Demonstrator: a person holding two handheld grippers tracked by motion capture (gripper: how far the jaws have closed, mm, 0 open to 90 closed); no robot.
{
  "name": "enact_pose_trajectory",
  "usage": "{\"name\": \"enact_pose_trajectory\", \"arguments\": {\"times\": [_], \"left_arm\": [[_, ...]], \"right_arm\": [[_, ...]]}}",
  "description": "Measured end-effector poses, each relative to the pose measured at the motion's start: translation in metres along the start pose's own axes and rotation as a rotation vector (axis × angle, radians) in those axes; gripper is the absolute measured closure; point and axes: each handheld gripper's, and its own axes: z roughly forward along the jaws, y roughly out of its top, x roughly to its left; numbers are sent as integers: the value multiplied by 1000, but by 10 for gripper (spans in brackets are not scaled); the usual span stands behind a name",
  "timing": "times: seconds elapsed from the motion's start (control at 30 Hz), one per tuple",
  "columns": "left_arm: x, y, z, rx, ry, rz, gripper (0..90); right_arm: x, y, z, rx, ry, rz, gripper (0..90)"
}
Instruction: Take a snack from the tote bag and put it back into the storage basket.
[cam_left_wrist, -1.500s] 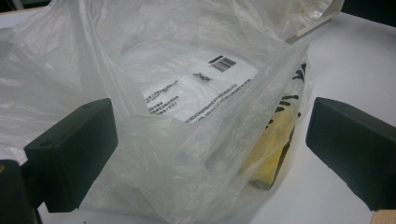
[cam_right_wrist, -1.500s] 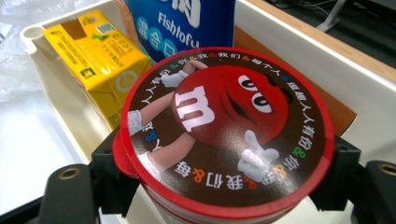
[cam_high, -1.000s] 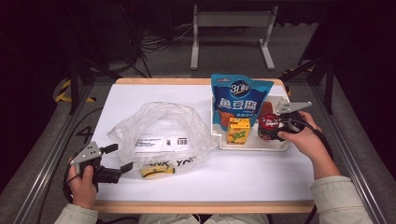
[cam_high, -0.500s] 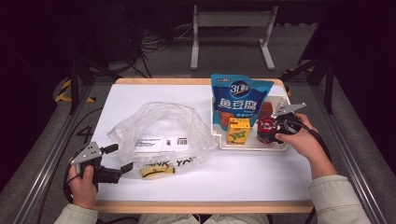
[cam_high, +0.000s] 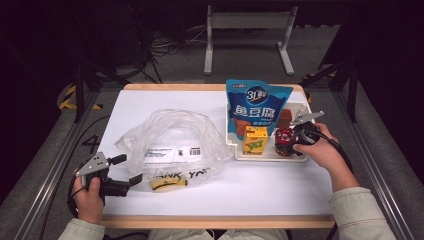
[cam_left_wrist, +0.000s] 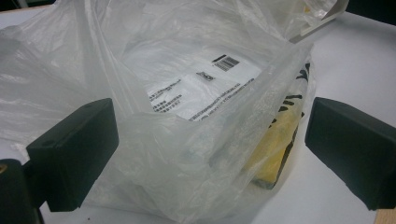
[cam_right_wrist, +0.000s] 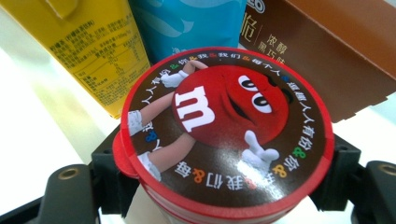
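Gripping red-lidded candy tub (cam_right_wrist: 227, 128), right hand-held gripper (cam_high: 298, 142) angled down over tray (cam_high: 265, 156)

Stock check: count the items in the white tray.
4. Blue pouch stands at the back, yellow carton in front, red-lidded candy tub between the right gripper's jaws, brown box behind it. More may be hidden.

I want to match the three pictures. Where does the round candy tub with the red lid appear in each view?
High view: the candy tub stands in the white tray, right of the yellow carton, at the right hand-held gripper.
Left gripper view: not in it; the clear plastic bag lies ahead.
Right gripper view: its lid is at centre, between the jaws.
Shared landmark: the yellow carton, upper left in the right gripper view.
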Motion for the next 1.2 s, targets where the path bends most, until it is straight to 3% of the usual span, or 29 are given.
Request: {"name": "enact_pose_trajectory", "arguments": {"times": [0.57,0.87,1.2], "left_arm": [[0,0,0,4,0,4,34],[0,0,0,4,0,3,34],[0,0,0,1,1,-1,34]], "right_arm": [[0,-1,2,11,2,7,254],[-2,-3,2,59,-31,-22,245],[-4,-4,1,60,-43,-15,242]]}}
